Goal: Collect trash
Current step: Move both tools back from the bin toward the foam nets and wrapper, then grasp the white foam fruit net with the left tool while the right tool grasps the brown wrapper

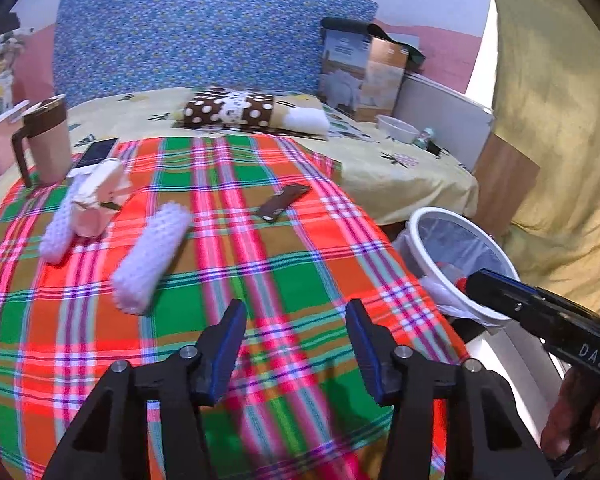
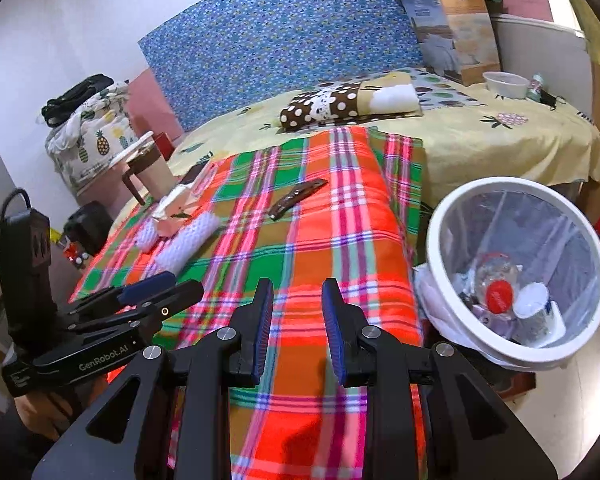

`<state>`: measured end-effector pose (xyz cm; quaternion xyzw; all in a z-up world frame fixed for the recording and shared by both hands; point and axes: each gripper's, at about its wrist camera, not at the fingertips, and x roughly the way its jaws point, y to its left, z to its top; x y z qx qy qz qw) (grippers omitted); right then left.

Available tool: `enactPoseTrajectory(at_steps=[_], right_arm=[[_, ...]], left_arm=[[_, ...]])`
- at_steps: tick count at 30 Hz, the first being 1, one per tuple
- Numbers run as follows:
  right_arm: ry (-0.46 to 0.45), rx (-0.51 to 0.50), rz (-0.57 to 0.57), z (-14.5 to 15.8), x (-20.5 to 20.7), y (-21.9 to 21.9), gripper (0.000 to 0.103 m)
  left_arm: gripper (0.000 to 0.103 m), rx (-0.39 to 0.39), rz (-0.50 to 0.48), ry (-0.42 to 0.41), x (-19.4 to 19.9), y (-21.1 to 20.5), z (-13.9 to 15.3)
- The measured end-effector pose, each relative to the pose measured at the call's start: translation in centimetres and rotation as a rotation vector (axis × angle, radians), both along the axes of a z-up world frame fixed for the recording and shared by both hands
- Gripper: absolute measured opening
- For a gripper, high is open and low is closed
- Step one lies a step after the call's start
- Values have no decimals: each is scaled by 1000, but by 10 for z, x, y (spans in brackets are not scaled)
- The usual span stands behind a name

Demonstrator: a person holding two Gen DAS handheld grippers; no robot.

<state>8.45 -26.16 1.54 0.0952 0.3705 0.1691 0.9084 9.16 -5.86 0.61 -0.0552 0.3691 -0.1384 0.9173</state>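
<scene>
A brown snack wrapper (image 1: pixel 284 201) lies on the plaid blanket (image 1: pixel 260 260); it also shows in the right wrist view (image 2: pixel 296 197). Two white knobbly rolls (image 1: pixel 152 258) (image 1: pixel 58 234) and a crumpled pinkish carton (image 1: pixel 100 196) lie at the blanket's left. A white bin (image 2: pixel 516 276) with a clear liner stands right of the bed, holding a bottle with a red cap (image 2: pixel 499 297) and other trash. My left gripper (image 1: pixel 296 344) is open and empty above the blanket. My right gripper (image 2: pixel 296 320) is open and empty, near the bin.
A beige mug with a brown handle (image 1: pixel 46 144) and a phone (image 1: pixel 96 151) sit at the blanket's far left. A polka-dot pillow (image 1: pixel 230 111), a box (image 1: pixel 362 74) and a white bowl (image 1: pixel 398 128) lie farther back. A yellow curtain (image 1: pixel 556 120) hangs at right.
</scene>
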Motion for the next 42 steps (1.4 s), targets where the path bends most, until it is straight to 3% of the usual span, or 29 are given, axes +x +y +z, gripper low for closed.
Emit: enactPoseTrajectory(at_steps=[8,14,26,37,42], right_arm=[[43,6,21,-5,9,14,29],[49,-11,21,-4,15,22,47],[51,-77,39,1,32,44,47],[72,-106,35,-4,46,55,47],[83,-121,26,-6,56,62,47]], left_arm=[[47,24,76,-14,7,34,1],[47,61,137,-18,21,53,2],[48,148,142,0,62,64,-14],[49,145,137,69,85,65,-44],[30,98,164,65,83,76,-45]])
